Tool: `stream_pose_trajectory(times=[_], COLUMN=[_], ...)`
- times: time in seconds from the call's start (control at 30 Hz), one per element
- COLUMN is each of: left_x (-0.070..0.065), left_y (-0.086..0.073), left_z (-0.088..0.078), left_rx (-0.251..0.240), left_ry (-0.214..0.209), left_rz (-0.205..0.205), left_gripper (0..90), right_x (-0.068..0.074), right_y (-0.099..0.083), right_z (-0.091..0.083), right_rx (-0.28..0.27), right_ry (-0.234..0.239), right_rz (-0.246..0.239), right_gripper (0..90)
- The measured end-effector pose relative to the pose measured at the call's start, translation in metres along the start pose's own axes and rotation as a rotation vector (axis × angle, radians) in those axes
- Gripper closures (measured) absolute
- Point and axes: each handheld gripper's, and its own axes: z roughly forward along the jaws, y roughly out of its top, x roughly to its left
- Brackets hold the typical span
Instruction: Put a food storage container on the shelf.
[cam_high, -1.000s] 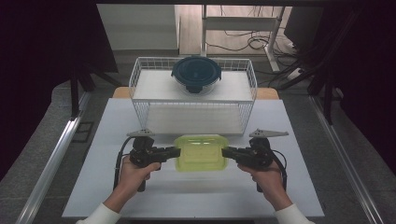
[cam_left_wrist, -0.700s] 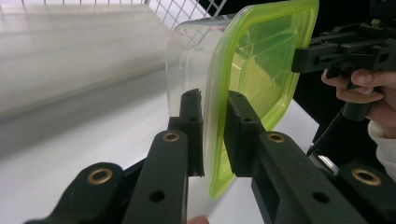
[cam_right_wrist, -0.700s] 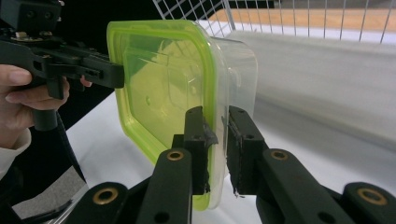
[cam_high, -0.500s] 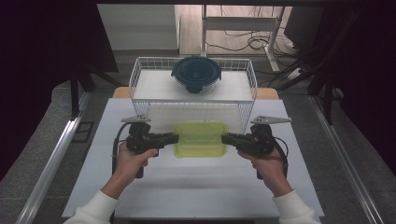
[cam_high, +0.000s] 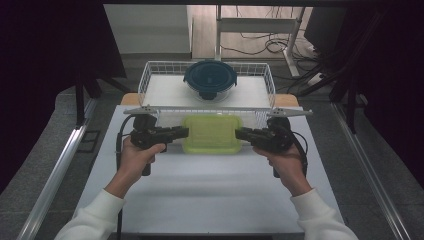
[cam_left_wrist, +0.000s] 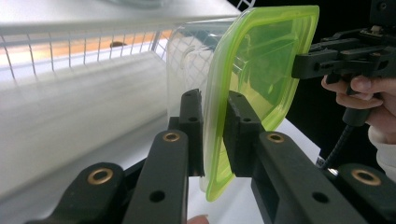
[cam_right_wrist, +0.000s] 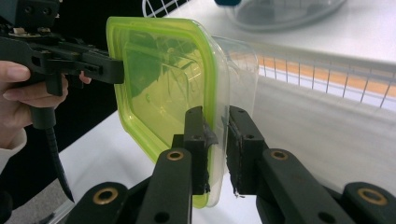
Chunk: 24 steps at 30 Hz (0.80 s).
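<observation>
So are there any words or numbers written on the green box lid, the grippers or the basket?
None can be read.
The green lid of the clear container carries only moulded ridges, no letters.
The left gripper and right gripper are plain black with brass rivets.
The wire basket and the round dark-lidded container show no label.

The wire basket (cam_high: 150, 80) sits at the far end of the table (cam_high: 200, 200). Inside the basket, toward its back middle, rests the round lidded bowl (cam_high: 210, 79). Just before the basket's near rim, above the table, hangs the lidded container (cam_high: 212, 132). The left gripper (cam_high: 182, 132) is at the container's left edge and the right gripper (cam_high: 241, 133) at its right edge, both before the basket.
</observation>
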Motion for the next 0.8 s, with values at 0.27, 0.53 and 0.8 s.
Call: stream_pose_trajectory(times=[0.27, 0.53, 0.8], left_x=[-0.002, -0.003, 0.001], left_y=[0.022, 0.048, 0.067], left_z=[-0.011, -0.016, -0.018], left_rx=[-0.027, -0.051, -0.063], left_ry=[0.001, 0.004, -0.015], left_rz=[0.026, 0.047, 0.045], left_gripper=[79.1, 79.2, 79.1], right_x=[0.003, 0.006, 0.003], right_y=[0.022, 0.049, 0.069], right_z=[-0.002, -0.007, -0.009], right_rx=[-0.021, -0.047, -0.066], right_ry=[0.008, 0.001, 0.005], right_rz=[-0.015, -0.035, -0.042], right_gripper=[77.8, 77.8, 77.8])
